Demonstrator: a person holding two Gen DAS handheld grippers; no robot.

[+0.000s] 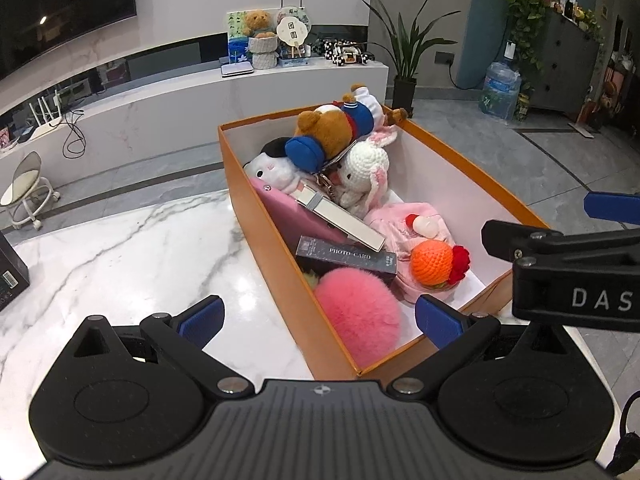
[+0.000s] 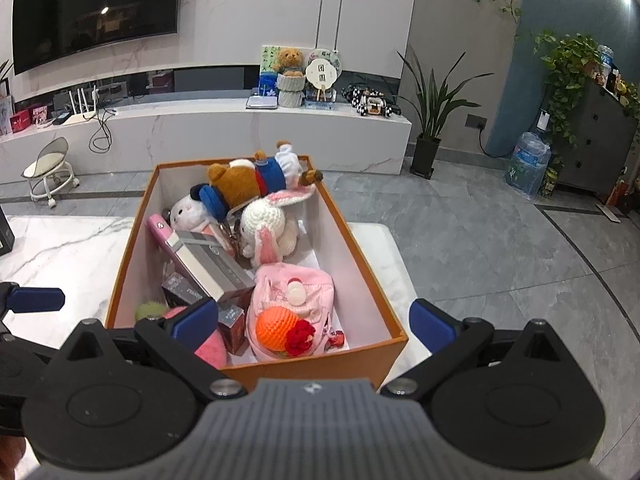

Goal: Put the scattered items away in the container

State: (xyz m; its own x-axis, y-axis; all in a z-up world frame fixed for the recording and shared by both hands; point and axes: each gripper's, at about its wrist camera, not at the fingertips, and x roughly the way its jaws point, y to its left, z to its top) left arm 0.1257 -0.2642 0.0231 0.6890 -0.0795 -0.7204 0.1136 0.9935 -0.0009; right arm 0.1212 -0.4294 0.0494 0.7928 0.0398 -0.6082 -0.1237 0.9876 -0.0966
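Left wrist view shows the left tool point(image 1: 318, 318) spread and empty above the near end of the orange box point(image 1: 276, 264) on the marble counter point(image 1: 120, 248). Inside lie a brown bear point(image 1: 326, 130), white crochet rabbit point(image 1: 366, 176), pink pompom point(image 1: 358, 312) and orange crochet ball point(image 1: 432, 262). Right tool point(image 2: 312, 320) likewise hangs spread, gripping nothing.

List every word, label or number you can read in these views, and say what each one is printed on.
"PHOTO-CARD": on the dark box lying in the orange container.
"DAS": on the black body of the right claw, cut off by the picture's edge.
Characters on the round fan on the shelf: too small to read.
Label on the black box at the table's left edge: blurred.
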